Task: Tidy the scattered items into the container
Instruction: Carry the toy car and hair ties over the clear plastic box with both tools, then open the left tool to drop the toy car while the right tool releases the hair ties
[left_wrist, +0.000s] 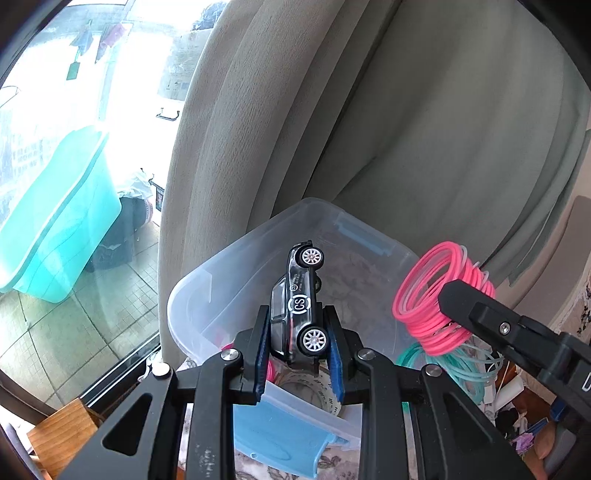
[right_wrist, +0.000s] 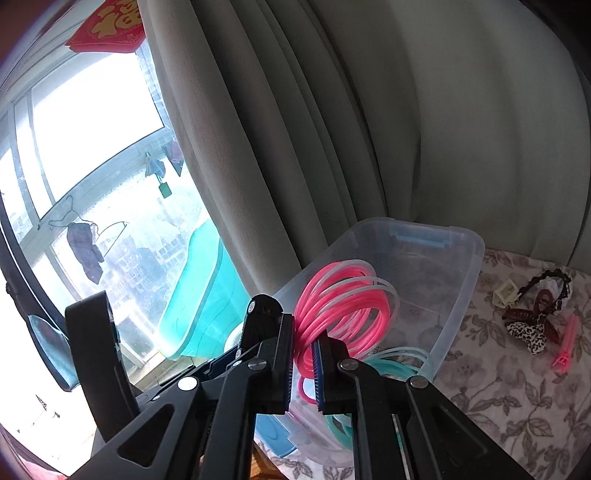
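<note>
Above the clear plastic bin (right_wrist: 458, 280), the left hand-held gripper (left_wrist: 298, 341) clamps a black toy car (left_wrist: 301, 306) and the right hand-held gripper (right_wrist: 303, 356) clamps pink loop bands (right_wrist: 343, 302); hair clips (right_wrist: 532, 317) remain beside the bin on the floral surface (right_wrist: 517, 387).

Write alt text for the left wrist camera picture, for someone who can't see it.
The left gripper clamps a small black toy car nose-up between its blue-padded fingers, above an open clear plastic storage bin. To the right, the right gripper holds a bundle of pink plastic cord loops over the bin's edge, with beige curtains behind.
</note>
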